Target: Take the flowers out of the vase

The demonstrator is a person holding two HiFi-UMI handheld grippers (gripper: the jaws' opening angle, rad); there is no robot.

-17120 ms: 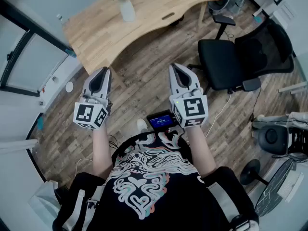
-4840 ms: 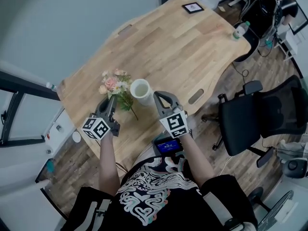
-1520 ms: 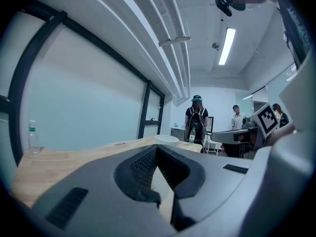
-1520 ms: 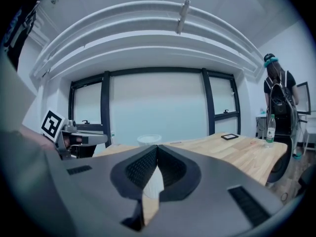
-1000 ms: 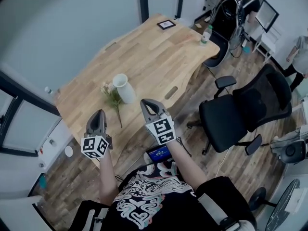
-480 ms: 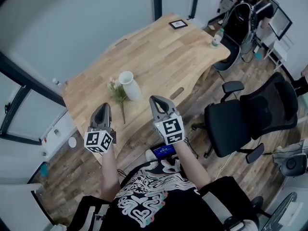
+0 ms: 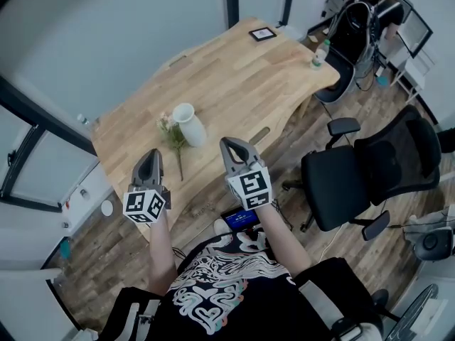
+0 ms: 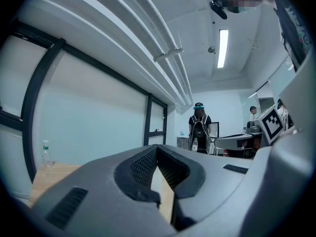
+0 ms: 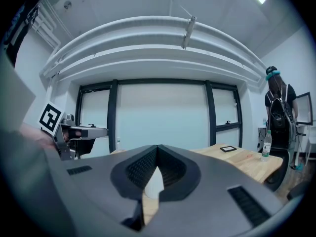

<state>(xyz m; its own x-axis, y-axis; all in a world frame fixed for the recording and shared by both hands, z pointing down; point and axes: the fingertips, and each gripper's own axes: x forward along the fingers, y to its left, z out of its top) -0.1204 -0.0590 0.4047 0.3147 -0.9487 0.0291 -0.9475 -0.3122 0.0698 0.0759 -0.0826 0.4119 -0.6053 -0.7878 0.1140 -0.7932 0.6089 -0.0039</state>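
A white vase (image 7: 188, 124) stands upright on the wooden table (image 7: 234, 77) near its front left part. A small bunch of flowers (image 7: 170, 137) with pale blooms and a green stem lies flat on the tabletop just left of the vase. My left gripper (image 7: 149, 158) is held above the table's near edge, shut and empty. My right gripper (image 7: 228, 145) hovers to the right of the vase, a little nearer to me, also shut with nothing in it. In the right gripper view the vase (image 9: 153, 184) shows as a white sliver behind the closed jaws.
A small framed picture (image 7: 262, 33) and a bottle (image 7: 315, 57) sit at the table's far end. Black office chairs (image 7: 370, 169) stand on the wood floor to the right. A person with a backpack (image 8: 199, 132) stands further off. A glass wall runs behind the table.
Both grippers have risen slightly and drawn back from the vase and flowers. The flowers lie unmoved beside the vase.
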